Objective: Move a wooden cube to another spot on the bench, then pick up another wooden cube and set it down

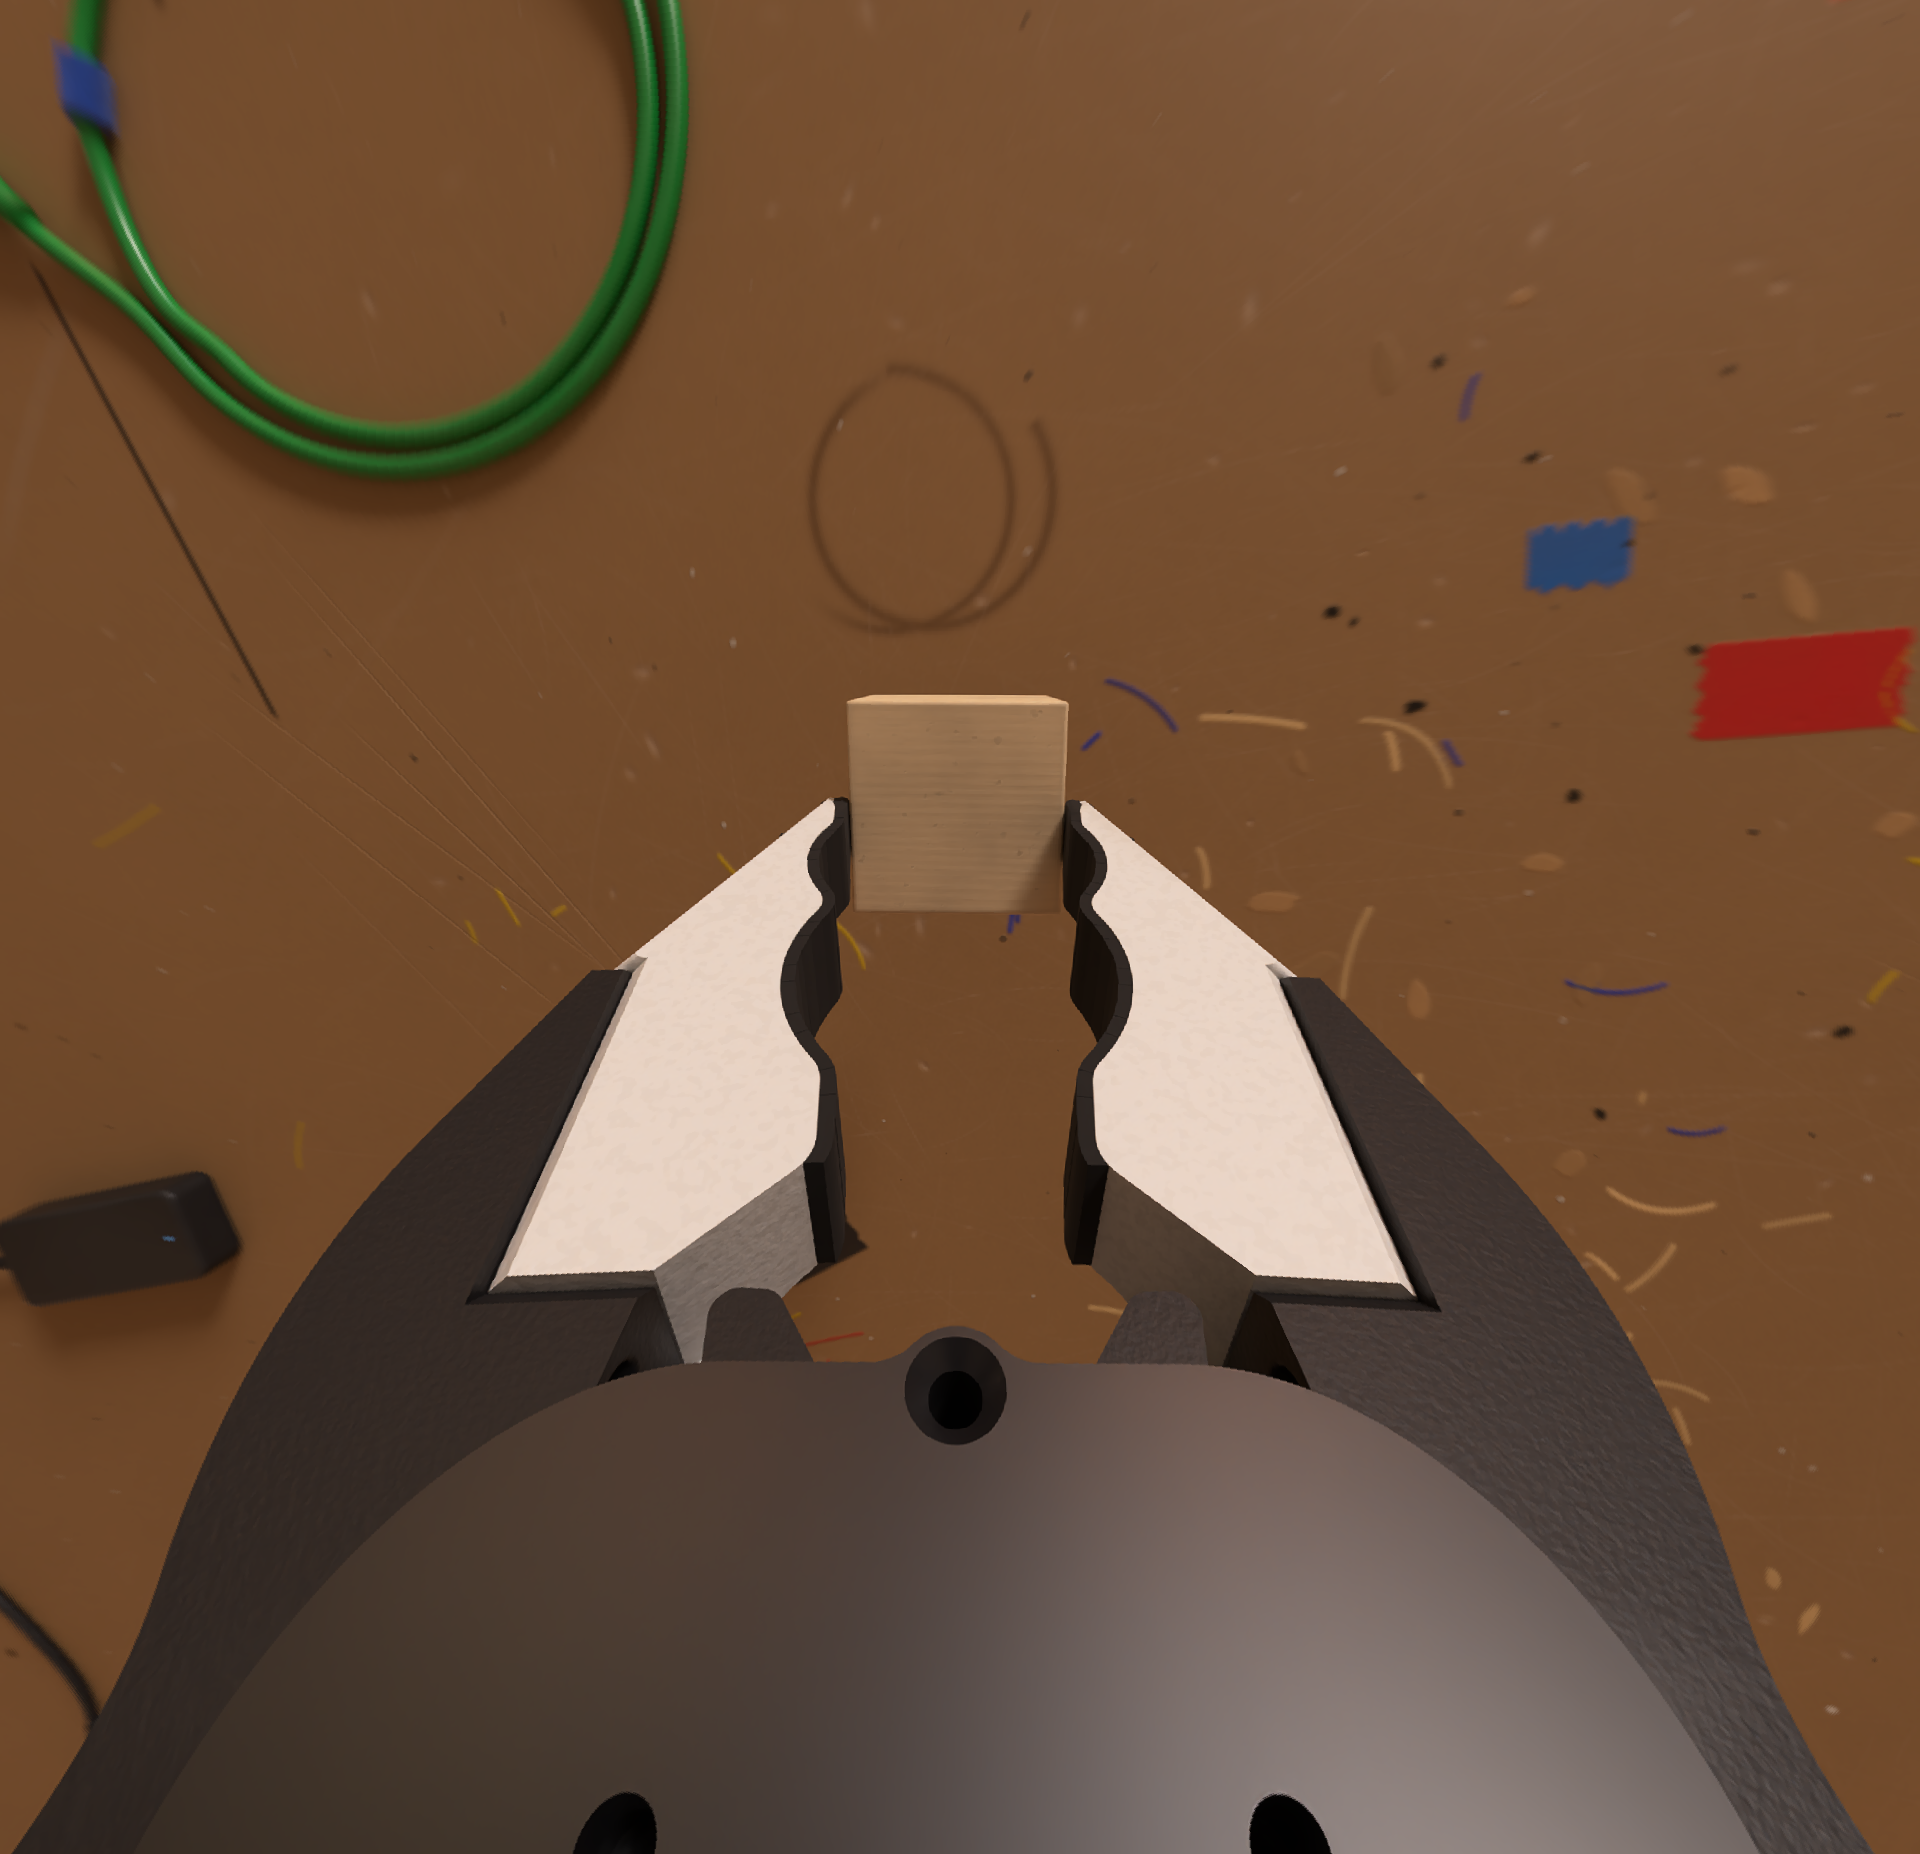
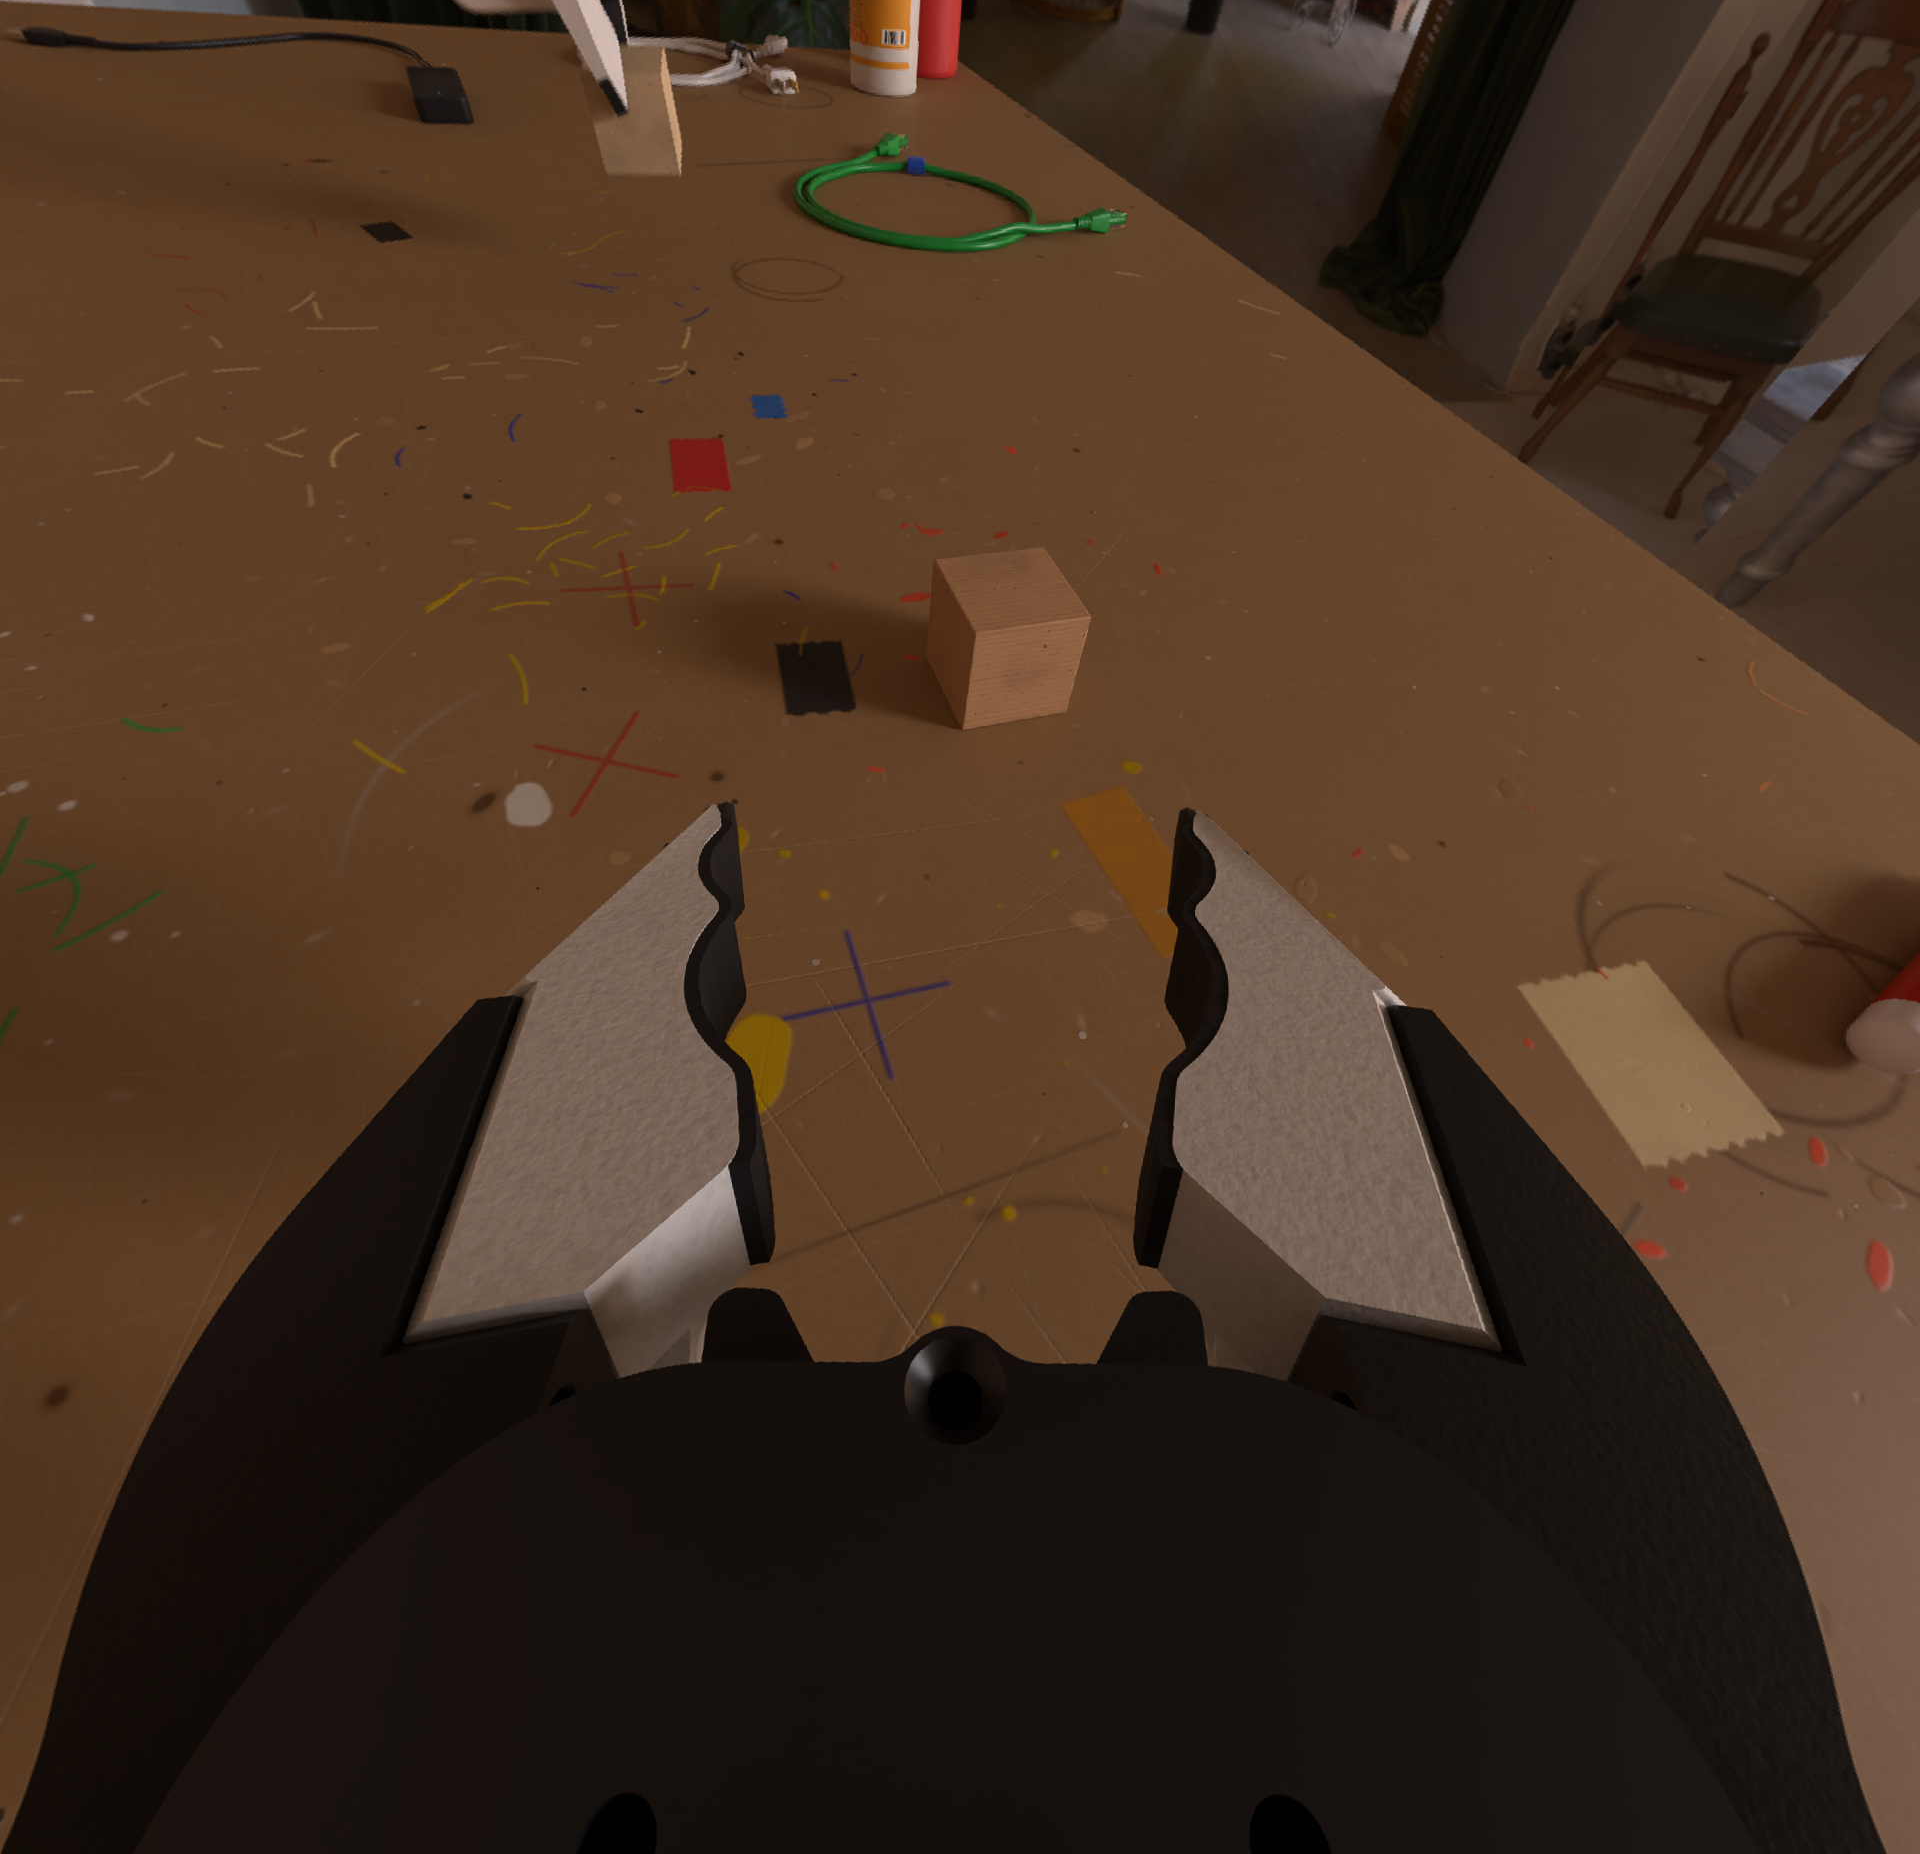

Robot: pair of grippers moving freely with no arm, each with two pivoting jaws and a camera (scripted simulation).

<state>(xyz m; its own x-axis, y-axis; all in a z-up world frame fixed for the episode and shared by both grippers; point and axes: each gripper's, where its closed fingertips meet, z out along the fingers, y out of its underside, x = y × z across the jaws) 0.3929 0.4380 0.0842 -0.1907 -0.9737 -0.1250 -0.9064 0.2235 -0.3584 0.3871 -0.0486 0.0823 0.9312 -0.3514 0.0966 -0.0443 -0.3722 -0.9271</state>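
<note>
A pale cube (image 1: 957, 805) sat clamped in the downward-pointing left claw (image 1: 957, 828); the right claw (image 2: 956, 848), apart, angled toward a darker cube (image 2: 1006, 638).

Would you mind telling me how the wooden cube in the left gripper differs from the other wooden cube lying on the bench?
The held cube is clamped between the left gripper fingers; the free cube sits untouched on the bench, ahead of the open right gripper. The held cube looks pale, the free cube darker and reddish-brown. The free cube stands beside black tape. Both are plain wooden cubes.
</note>
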